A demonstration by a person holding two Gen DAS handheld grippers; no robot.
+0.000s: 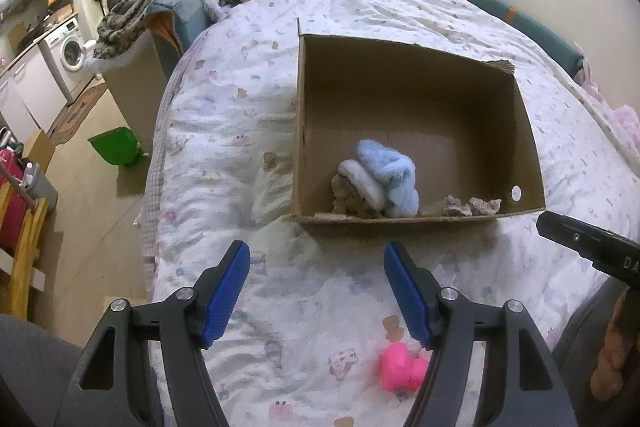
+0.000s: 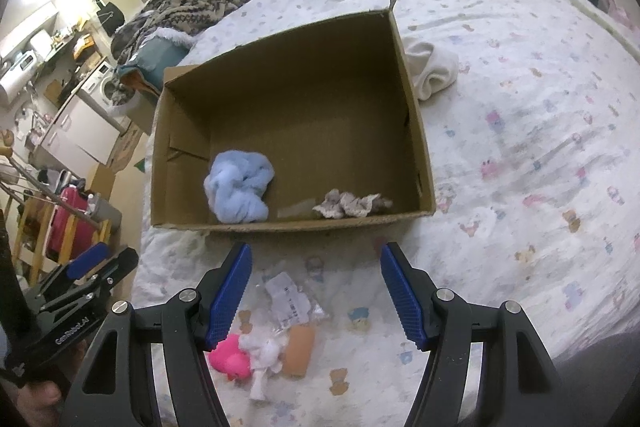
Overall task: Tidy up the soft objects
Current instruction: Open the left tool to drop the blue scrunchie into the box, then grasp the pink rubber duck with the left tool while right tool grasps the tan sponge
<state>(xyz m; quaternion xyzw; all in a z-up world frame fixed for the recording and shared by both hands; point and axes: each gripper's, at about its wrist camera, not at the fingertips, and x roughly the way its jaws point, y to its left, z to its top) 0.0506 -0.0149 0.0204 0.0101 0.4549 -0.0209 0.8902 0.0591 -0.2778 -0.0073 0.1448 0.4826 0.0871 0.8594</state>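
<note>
Claws (image 1: 317, 267) (image 2: 316, 267) gape empty before box (image 2: 416, 131); blue sock (image 2: 239, 187) inside.

The cardboard box (image 2: 416, 131) is open at the top, and most of its floor is left bare. Its near-left corner is taken by the blue fluffy bundle (image 2: 239, 187), its near wall by a crumpled cloth (image 2: 352, 205). Outside, the right wall is flanked by a white cloth (image 2: 434, 69).

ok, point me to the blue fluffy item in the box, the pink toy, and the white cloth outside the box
blue fluffy item (image 2: 239, 189): right wrist view, middle of the bundle.
pink toy (image 1: 400, 367): left wrist view, centre of its body.
white cloth (image 2: 432, 67): right wrist view, middle of the folded bundle, right of the box.
</note>
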